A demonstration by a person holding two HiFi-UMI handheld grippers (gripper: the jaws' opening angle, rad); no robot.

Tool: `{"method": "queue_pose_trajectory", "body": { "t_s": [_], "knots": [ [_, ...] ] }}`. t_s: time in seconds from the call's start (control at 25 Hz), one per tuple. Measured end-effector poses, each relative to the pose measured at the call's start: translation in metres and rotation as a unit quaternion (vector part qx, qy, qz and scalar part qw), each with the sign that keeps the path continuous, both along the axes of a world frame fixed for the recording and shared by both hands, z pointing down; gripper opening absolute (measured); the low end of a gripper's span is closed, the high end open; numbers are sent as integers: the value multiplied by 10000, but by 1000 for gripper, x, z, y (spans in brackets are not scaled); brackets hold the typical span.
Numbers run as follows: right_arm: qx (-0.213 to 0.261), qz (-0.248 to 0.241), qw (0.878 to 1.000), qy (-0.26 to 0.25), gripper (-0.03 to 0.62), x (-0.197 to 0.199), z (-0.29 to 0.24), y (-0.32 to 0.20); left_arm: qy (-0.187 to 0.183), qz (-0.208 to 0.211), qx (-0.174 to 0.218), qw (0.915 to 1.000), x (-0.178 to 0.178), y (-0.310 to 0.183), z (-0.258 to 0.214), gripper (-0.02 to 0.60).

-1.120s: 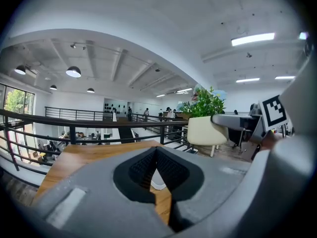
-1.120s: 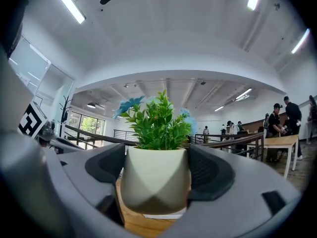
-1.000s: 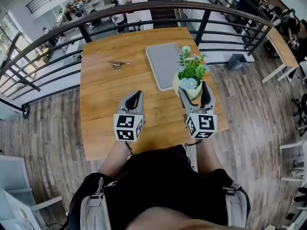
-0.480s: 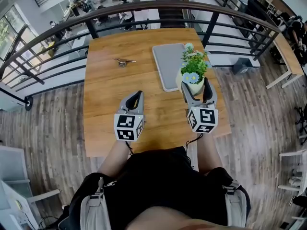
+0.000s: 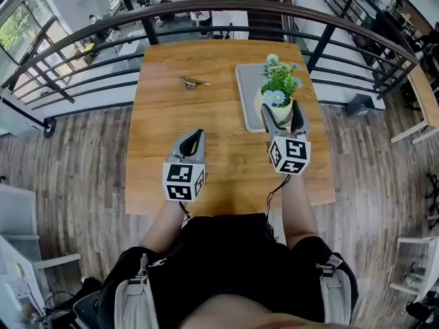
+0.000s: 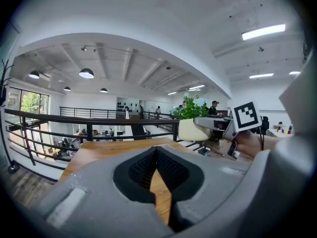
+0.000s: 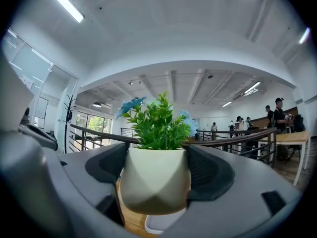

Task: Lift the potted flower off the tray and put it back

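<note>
The potted flower (image 5: 277,88), green leaves and pale blue blooms in a cream faceted pot (image 7: 156,180), sits between the jaws of my right gripper (image 5: 280,112). Both pads press on the pot's sides. It hangs over the near right corner of the grey tray (image 5: 248,81); the tray's pale rim (image 7: 161,225) and wood show below the pot. My left gripper (image 5: 197,136) hovers over bare wood to the left, jaws together with nothing in them (image 6: 156,151). From the left gripper view the pot (image 6: 194,130) and the right gripper's marker cube (image 6: 246,115) show at the right.
The wooden table (image 5: 178,122) stands against a dark metal railing (image 5: 206,9) with an open drop beyond. A small metal object (image 5: 194,82) lies on the far left part of the table. The table's right edge (image 5: 321,136) is close to my right gripper.
My right gripper has carried the pot away from me, from beside the tray to over its near right corner. The left gripper has moved forward a little over the table, still shut.
</note>
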State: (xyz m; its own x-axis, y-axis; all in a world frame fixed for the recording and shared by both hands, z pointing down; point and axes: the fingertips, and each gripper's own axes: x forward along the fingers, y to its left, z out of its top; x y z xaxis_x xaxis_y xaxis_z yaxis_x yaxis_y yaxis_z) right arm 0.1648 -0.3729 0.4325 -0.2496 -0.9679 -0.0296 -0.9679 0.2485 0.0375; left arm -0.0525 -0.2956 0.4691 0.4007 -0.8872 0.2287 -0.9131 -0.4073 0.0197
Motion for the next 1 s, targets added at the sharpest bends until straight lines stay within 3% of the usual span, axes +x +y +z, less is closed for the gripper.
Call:
{"method": "queue_pose_trajectory", "body": {
  "t_s": [0.48,1.0],
  "knots": [
    [-468,-220,9982,300,394,-13,64,-66,-232,-579,-388,9973,-31,2,28,12],
    [-1263,-280,9909,363,391,-14,158,-137,-403,-1318,-898,9864,-71,4,68,12]
  ]
}}
